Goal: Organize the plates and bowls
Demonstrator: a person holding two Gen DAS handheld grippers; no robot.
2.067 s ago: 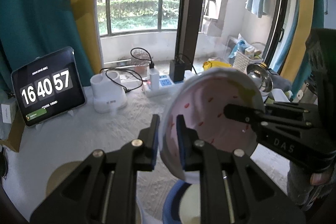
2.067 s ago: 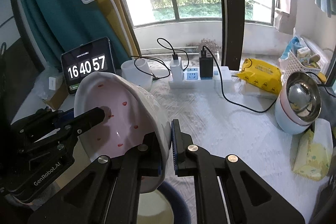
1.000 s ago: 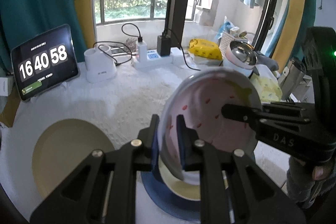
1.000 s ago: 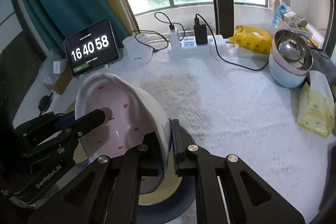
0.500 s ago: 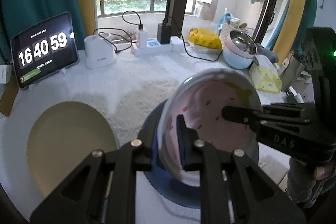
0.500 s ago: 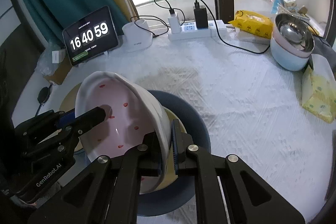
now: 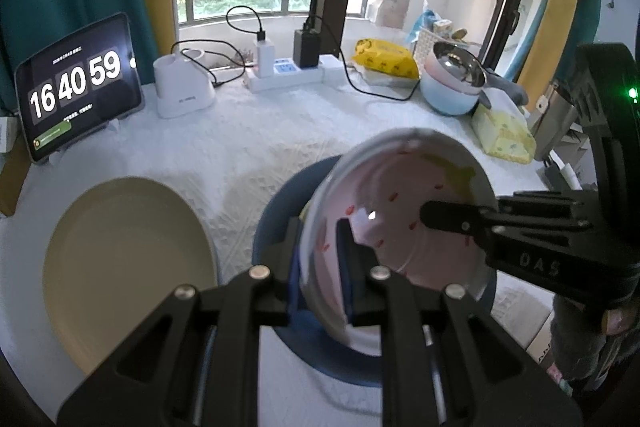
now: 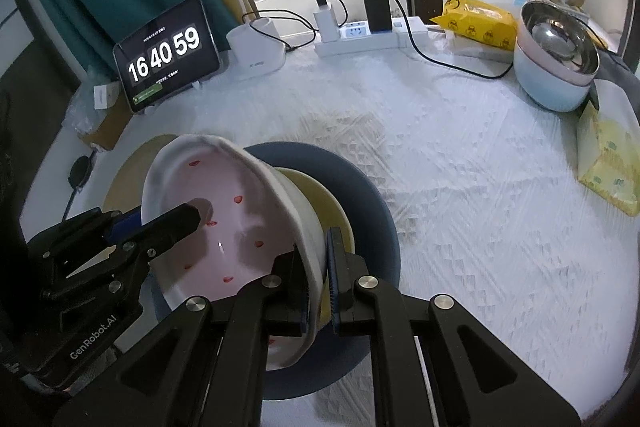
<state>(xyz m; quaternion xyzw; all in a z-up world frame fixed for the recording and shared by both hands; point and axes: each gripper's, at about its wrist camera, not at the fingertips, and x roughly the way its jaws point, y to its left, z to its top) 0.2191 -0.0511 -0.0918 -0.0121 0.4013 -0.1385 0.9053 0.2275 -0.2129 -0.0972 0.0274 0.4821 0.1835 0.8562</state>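
A white bowl with a pink, red-speckled inside [image 7: 400,219] [image 8: 224,223] hangs tilted between both grippers. My left gripper [image 7: 320,267] is shut on its near rim, and my right gripper [image 8: 318,283] is shut on the opposite rim. Directly below the bowl lies a blue plate [image 7: 276,227] [image 8: 368,195] with a small cream dish [image 8: 320,195] on it. A larger cream plate [image 7: 120,267] rests on the table to the left of the blue plate, partly hidden in the right wrist view.
A tablet clock [image 7: 76,87], white lamp base [image 7: 182,87] and power strip [image 7: 288,75] line the back. Stacked bowls with a steel one on top [image 8: 556,63], a yellow wipes pack [image 8: 480,19] and a tissue pack [image 8: 608,155] sit at the right.
Both grippers have lowered the bowl toward the blue plate, and the cameras have tipped downward so the plates fill more of the view. The clock went from 58 to 59.
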